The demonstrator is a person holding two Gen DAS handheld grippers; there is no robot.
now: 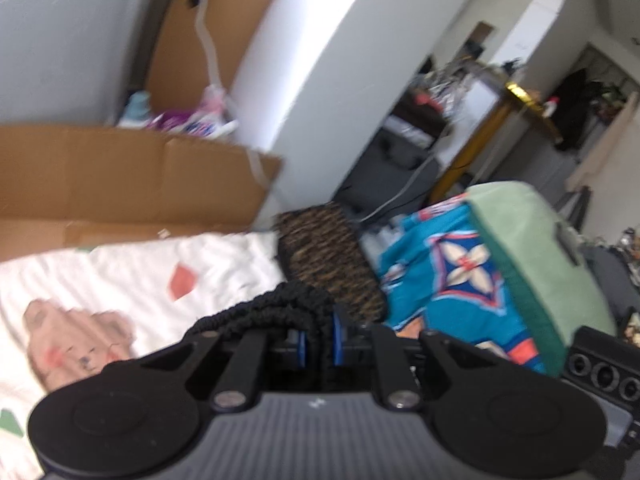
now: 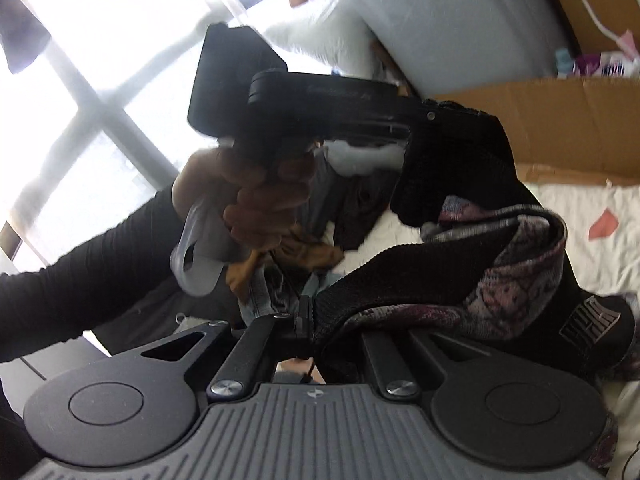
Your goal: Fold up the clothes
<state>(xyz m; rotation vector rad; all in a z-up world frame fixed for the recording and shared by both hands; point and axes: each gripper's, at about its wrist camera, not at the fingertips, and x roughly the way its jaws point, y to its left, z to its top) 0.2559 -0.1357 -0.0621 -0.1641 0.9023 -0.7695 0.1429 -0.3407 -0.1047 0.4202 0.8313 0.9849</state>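
The left gripper (image 1: 320, 340) and right gripper (image 2: 306, 320) each have their fingers clamped on a black knitted garment with pink-grey patterned lining (image 2: 500, 272), stretched between them above the white printed bedsheet (image 1: 140, 272).

Your right wrist view faces a window (image 2: 80, 80) blown out to white glare; the hand (image 2: 256, 196) before it is backlit and dim. Your left wrist view is evenly daylit but motion-blurred, worst on the box (image 1: 120, 176) and blanket (image 1: 120, 280). Both views bend at the edges.
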